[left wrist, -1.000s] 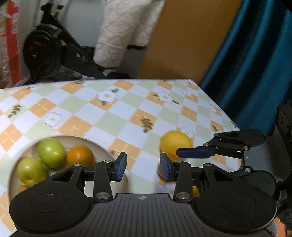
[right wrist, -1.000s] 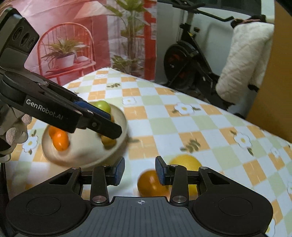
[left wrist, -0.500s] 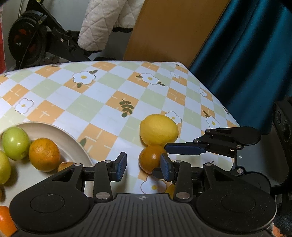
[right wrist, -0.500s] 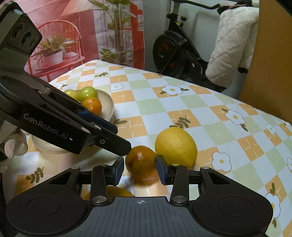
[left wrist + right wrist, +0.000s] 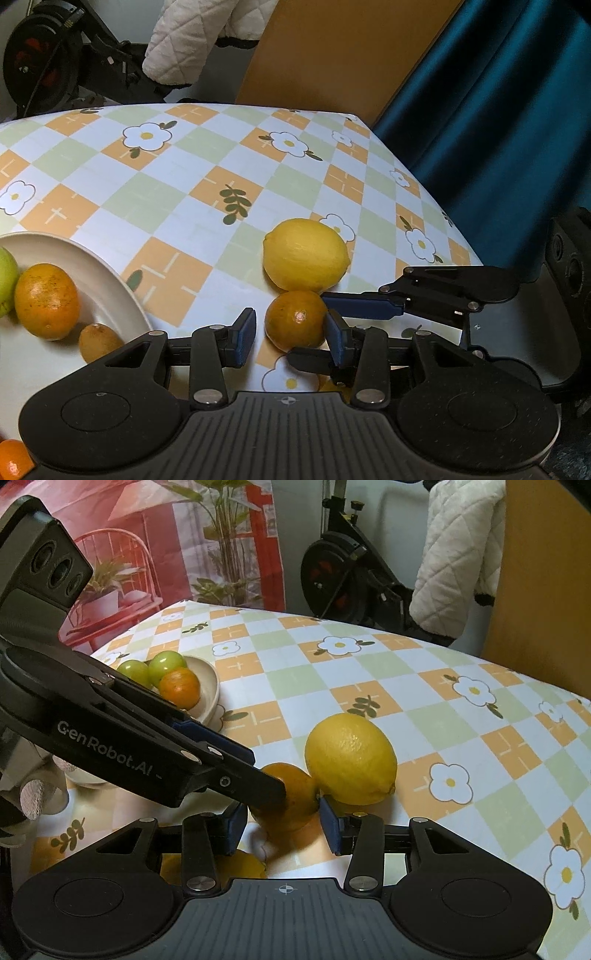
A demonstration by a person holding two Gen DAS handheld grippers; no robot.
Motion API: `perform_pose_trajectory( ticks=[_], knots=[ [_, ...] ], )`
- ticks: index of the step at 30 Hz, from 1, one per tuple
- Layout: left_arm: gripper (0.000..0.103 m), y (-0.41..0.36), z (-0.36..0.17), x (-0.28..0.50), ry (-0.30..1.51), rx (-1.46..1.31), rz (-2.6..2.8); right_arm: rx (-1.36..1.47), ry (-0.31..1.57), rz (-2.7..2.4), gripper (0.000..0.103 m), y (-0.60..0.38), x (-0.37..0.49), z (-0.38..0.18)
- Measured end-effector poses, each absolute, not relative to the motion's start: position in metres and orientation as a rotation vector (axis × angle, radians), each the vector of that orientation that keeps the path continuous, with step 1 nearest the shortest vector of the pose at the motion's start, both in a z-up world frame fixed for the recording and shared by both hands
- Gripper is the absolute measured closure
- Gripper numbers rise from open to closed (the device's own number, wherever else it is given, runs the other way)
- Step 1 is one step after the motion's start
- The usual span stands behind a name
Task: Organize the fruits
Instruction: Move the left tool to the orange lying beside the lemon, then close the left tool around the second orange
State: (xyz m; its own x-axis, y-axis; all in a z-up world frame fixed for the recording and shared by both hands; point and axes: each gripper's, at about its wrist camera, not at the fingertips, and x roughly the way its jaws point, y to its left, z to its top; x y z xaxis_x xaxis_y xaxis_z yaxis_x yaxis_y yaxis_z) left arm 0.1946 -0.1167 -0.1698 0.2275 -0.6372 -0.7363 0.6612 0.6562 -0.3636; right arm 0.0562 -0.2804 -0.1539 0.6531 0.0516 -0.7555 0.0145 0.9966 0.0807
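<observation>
Both grippers close in on one small orange point(image 5: 295, 319) lying on the checked floral tablecloth point(image 5: 177, 192). The left gripper point(image 5: 291, 338) brackets it loosely, its blue pads point(image 5: 246, 334) parted with a gap on the left side. The right gripper point(image 5: 280, 825) has its jaws opening, the orange between them, not pressed. A large lemon point(image 5: 351, 758) touches the orange just behind. Further left, a cream plate point(image 5: 110, 280) holds another orange point(image 5: 46, 301), green fruits point(image 5: 166, 664) and a small brownish fruit point(image 5: 98, 341).
</observation>
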Motion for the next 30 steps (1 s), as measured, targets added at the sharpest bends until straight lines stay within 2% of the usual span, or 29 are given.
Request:
perform_pose_trajectory(
  ticks=[16,30],
  knots=[
    [0.060,-0.120,-0.170,0.192,0.989,0.058,-0.899,0.081,0.851,0.025,0.064,-0.276,0.056,-0.154],
    [0.060,-0.102,-0.149,0.187,0.929,0.060,-0.870,0.048,0.817,0.044,0.064,-0.262,0.064,-0.136]
  ],
)
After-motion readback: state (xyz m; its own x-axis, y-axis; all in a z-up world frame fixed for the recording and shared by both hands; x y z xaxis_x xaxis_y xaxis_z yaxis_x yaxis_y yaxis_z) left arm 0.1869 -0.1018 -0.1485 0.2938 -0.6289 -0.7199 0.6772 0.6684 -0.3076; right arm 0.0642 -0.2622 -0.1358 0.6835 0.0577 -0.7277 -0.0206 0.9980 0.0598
